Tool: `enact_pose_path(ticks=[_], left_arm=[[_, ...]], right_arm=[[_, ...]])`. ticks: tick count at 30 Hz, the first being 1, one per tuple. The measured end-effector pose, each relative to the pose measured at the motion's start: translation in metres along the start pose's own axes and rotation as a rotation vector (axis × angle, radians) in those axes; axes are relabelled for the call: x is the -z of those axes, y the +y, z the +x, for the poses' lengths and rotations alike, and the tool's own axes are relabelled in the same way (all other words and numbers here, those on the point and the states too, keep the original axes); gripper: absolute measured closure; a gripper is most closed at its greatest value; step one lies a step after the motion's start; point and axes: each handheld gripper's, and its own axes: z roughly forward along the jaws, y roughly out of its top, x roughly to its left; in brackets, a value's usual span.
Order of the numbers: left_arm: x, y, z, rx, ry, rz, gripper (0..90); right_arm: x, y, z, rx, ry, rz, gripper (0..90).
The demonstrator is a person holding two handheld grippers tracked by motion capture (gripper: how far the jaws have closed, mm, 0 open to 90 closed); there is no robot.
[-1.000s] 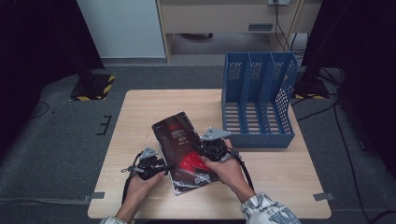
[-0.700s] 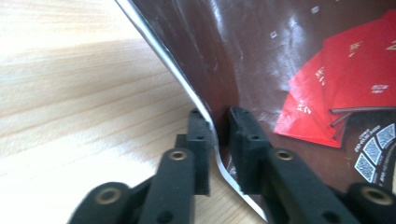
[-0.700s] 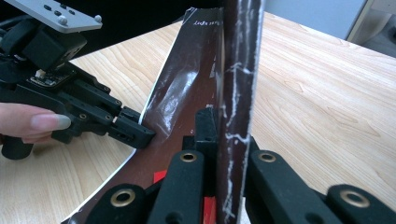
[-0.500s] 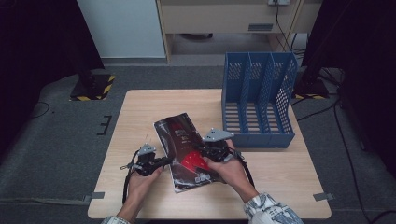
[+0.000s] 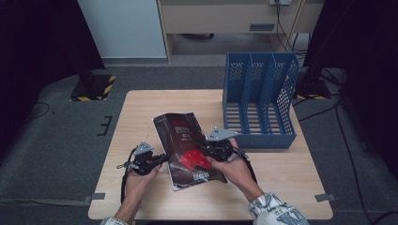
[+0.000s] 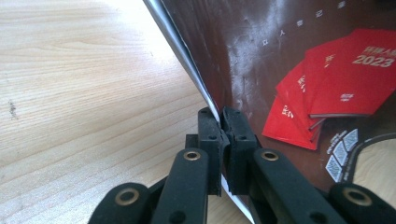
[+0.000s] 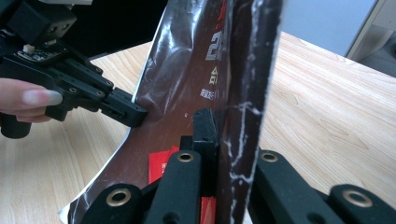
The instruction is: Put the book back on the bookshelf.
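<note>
We've got the blue file rack standing empty on the table, so filing is still ahead. The magazine sits beside it, left gripper just closed on its edge, right gripper pinching the other side.

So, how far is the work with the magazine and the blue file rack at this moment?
Done: both grips are made. The left gripper, whose jaws have just been closing, is shut on the left edge of the magazine, and the right gripper clamps the opposite edge. In hand: the magazine is gripped from both sides, and seems partly raised off the table. Left: probably carrying it to the file rack, whose slots look empty.
</note>
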Motion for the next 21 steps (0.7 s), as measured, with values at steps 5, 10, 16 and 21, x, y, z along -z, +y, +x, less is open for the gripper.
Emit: enact_pose_path(ticks=[5,10,16,21], left_arm=[[0.003,0.004,-0.003,-0.024,0.011,0.002,87.0],[0.005,0.006,-0.006,-0.049,0.024,-0.006,87.0],[0.008,0.009,-0.01,-0.079,0.028,-0.029,87.1],[0.01,0.011,-0.012,-0.093,0.031,-0.031,87.1]], right_arm=[[0.003,0.002,-0.001,0.02,0.017,0.005,84.0],[0.007,0.003,-0.001,0.014,0.044,0.007,77.6],[0.008,0.009,0.0,0.022,0.052,0.001,72.8],[0.007,0.014,0.001,0.008,0.044,-0.02,68.6]])
